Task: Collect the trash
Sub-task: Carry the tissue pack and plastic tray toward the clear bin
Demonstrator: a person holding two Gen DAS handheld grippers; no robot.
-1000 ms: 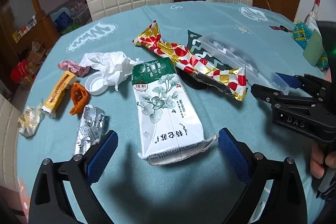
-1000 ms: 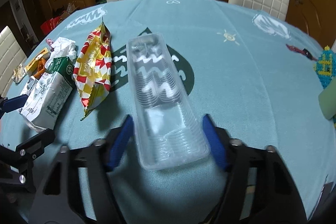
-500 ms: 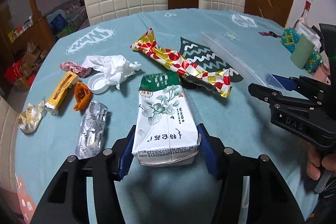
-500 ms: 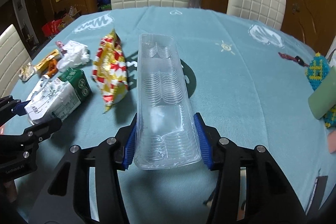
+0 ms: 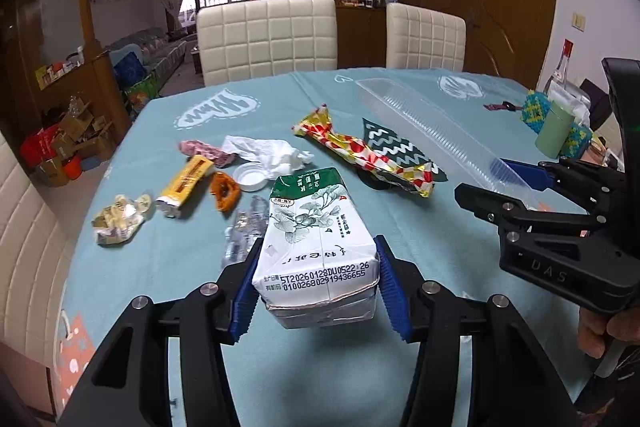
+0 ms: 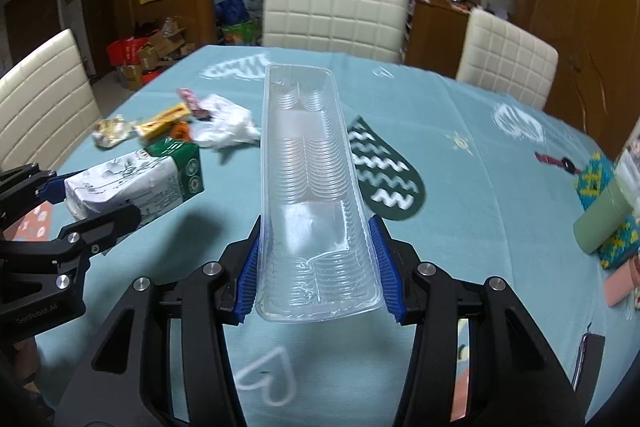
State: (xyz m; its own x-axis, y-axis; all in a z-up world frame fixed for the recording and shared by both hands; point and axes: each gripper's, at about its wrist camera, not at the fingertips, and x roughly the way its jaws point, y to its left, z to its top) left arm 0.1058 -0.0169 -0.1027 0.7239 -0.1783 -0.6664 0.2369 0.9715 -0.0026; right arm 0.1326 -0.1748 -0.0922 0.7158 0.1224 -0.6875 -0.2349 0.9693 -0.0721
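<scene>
Left gripper fingers clamped on near end of milk carton, carton raised off tabletop; end grip leaves its length clear. Right gripper fingers pinch side walls of clear plastic tray, far end pointing away, lifted. Wrapper, tissue, smaller scraps lie uncollected on tabletop.

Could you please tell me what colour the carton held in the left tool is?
The carton is white with a green top and leaf drawings, clearest in the left wrist view.
</scene>
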